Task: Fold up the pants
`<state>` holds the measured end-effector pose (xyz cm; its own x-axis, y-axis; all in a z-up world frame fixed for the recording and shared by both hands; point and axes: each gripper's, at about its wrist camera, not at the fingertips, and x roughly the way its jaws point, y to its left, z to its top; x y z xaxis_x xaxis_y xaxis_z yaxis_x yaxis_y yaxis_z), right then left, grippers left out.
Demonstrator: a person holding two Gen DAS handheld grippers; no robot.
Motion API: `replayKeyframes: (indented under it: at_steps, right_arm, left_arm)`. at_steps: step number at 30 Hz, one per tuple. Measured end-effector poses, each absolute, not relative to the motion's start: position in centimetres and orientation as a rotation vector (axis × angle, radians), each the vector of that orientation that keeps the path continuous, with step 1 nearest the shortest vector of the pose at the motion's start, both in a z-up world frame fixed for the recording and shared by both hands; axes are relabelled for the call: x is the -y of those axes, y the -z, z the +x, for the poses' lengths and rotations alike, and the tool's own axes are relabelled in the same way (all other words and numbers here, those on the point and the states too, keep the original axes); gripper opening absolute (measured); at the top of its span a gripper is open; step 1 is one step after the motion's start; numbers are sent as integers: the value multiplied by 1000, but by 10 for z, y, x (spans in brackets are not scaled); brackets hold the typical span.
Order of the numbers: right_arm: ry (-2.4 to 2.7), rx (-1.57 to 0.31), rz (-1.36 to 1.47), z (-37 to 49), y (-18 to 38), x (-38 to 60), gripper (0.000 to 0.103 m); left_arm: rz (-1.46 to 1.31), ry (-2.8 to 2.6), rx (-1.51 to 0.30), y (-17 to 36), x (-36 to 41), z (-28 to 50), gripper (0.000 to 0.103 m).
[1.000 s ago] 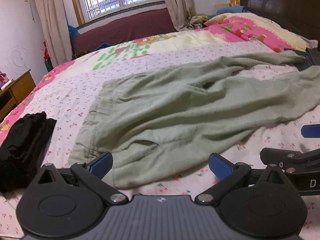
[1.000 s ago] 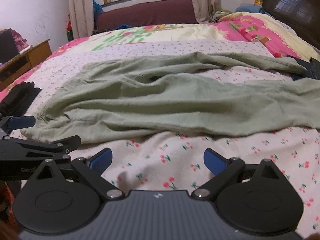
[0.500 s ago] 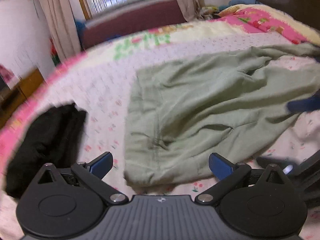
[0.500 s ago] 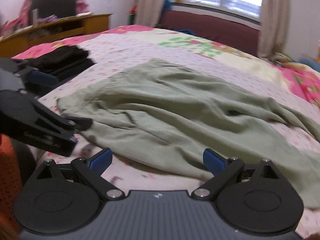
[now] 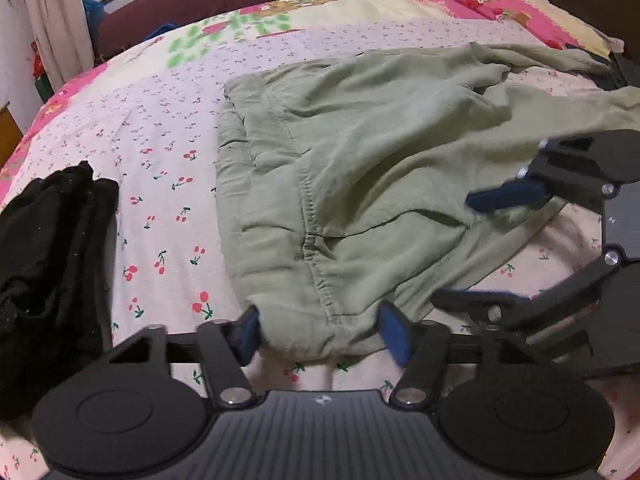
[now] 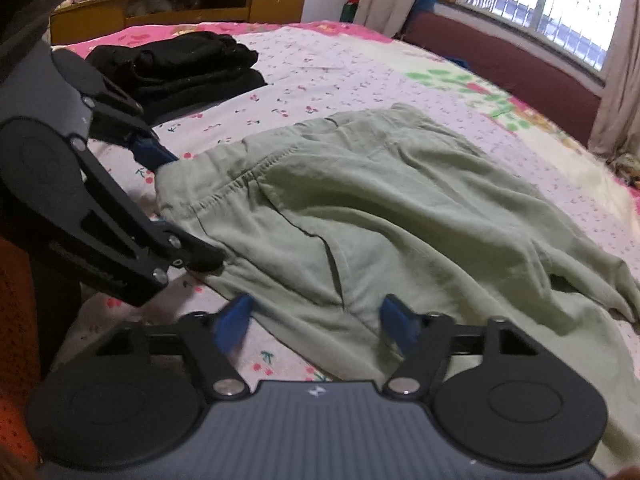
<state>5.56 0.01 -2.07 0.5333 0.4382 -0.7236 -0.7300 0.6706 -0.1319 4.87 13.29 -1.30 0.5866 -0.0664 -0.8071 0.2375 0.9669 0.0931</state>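
The bed (image 5: 168, 128), covered with a cherry-print sheet, is seen to carry the green pants (image 5: 360, 168) spread across it, waistband end toward the near edge and legs trailing away toward the headboard. A folded pile of black clothes (image 5: 48, 264) is set on the sheet beside the waistband, apart from it.

The step in hand is judged to be the first grasp of the waistband edge. The left tongs (image 5: 320, 330) are placed astride the near waistband corner and are closing, with cloth between the pads though not yet pinched. The right tongs (image 6: 316, 320) are likewise closing over the near hem further along toward the legs, with fabric between the pads but no firm clamp shown.

Next, both pairs would need to be clenched fully on the cloth, then lifted together so the near side can be carried over onto the far side.

Compared with a second ago, both tongs were held wide and short of the pants; they have since been brought in onto the edge and narrowed.
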Motion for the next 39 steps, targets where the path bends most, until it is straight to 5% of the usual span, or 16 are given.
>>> replayKeyframes:
  at_steps: [4, 9, 12, 16, 20, 21, 23, 24, 28, 39]
  right_arm:
    - [-708, -744, -439, 54, 16, -4, 22]
    - [-700, -745, -474, 42, 10, -14, 14]
    - [-705, -752, -512, 38, 6, -17, 24]
    - [-757, -675, -532, 29, -7, -26, 61]
    - [-764, -610, -635, 28, 5, -52, 67]
    - [-770, -628, -640, 33, 11, -56, 65]
    - [-809, -675, -605, 42, 17, -60, 40]
    - [-826, -709, -574, 46, 17, -62, 18]
    - [-819, -737, -539, 43, 15, -75, 9]
    - [-889, -741, -440, 32, 7, -122, 7]
  left_arm:
    - [163, 193, -920, 8, -145, 47, 45]
    - [99, 200, -905, 5, -163, 41, 39]
    - [66, 218, -885, 3, -170, 39, 39]
    - [95, 272, -862, 1, -171, 34, 41]
    - [60, 289, -874, 4, -176, 41, 42]
    - [54, 289, -871, 4, -177, 41, 42]
    - [54, 276, -879, 7, -178, 43, 41]
    - [54, 274, -879, 8, -179, 43, 41]
    - [38, 283, -864, 3, -185, 37, 36]
    - [38, 199, -859, -7, -229, 28, 34]
